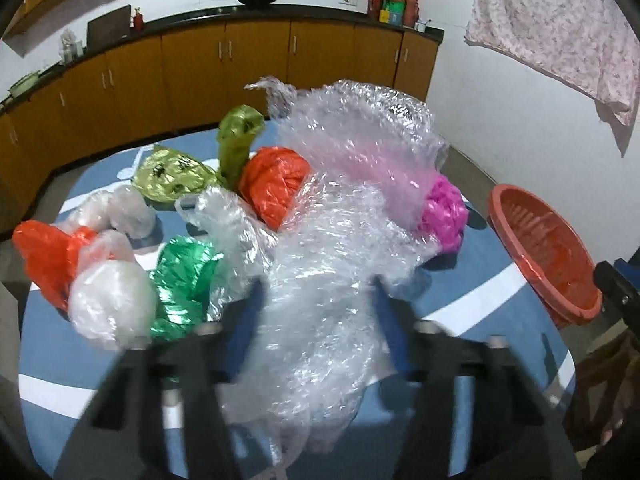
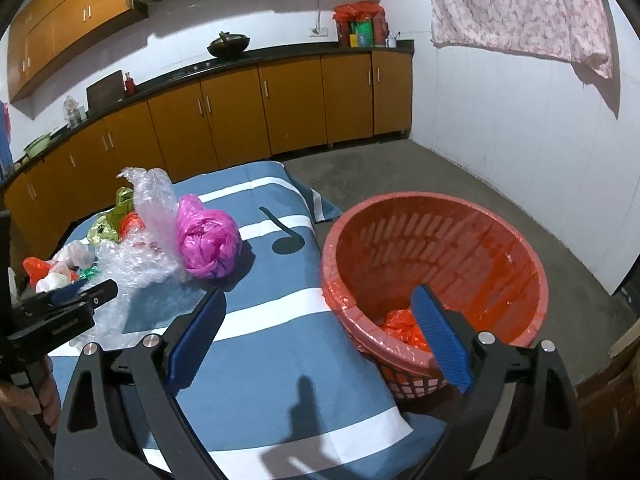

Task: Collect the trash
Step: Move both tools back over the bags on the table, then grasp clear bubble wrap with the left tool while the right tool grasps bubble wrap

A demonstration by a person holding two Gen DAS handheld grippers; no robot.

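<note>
Blue striped cloth (image 2: pixel 280 300) holds crumpled bags. Only the right view shows inside the one red plastic basket (image 2: pixel 500 240): one orange bag (image 2: pixel 400 326). Left gripper (image 1: pixel 316 300) clamps clear bubble wrap (image 1: pixel 340 200); right gripper (image 2: pixel 320 304) gapes wide.

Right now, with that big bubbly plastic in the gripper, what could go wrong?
The bubble wrap in the left gripper touches the clear bag and orange bag; lifting it could drag them along or off the table. It is bulky, so part may hang over the basket's rim.
</note>
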